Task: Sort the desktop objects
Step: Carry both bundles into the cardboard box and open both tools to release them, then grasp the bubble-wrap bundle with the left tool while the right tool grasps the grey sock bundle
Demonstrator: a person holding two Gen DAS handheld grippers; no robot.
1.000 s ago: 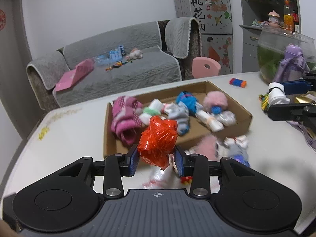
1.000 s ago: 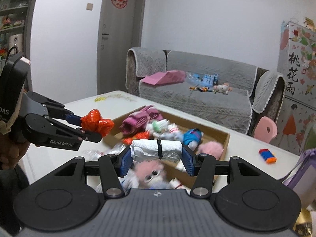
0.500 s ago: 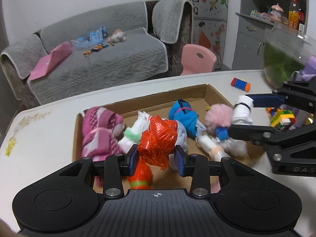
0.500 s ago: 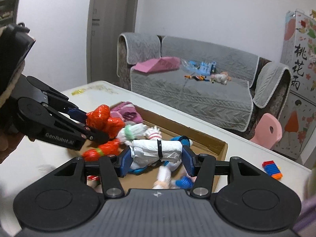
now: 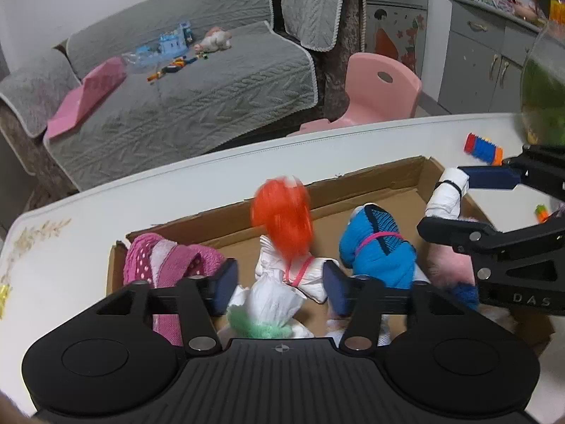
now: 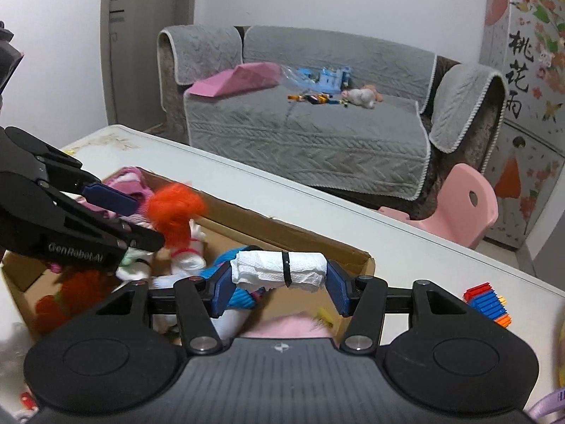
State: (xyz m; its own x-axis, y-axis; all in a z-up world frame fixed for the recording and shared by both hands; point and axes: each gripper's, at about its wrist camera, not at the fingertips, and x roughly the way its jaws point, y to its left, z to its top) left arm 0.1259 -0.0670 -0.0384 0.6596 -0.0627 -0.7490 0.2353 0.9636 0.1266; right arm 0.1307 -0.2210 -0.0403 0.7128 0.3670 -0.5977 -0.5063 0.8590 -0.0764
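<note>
Left gripper (image 5: 280, 284) is hanging over the cardboard box (image 5: 370, 176), and its jaws have just been opening, standing apart now with nothing pressed between the pads. The orange-red bundle (image 5: 282, 221) is blurred just ahead of the fingertips, clear of both pads, over the box interior. Right under the left gripper's gap a white bundle with a green end (image 5: 272, 300) is lying in the box, with a pink sock bundle (image 5: 166, 261) off to its left and a blue sock bundle (image 5: 379, 247) to its right.

Right gripper (image 6: 279, 277) is also hovering over the box. Its jaws have just been opening a bit too, but the white paper-towel roll with a black band (image 6: 279, 268) is sitting crosswise between the pads, with both ends touching them, so it looks clamped. Below it there's something pink and fluffy (image 6: 293, 327), partly hidden.

Further out to the right gripper's right, a stack of colourful building blocks (image 6: 485, 304) is sitting on the white table (image 6: 353, 222), outside the box. Beyond the table edge, a pink child's chair (image 6: 466, 205) is standing, and behind it a grey sofa (image 6: 300, 116) with toys on it.
</note>
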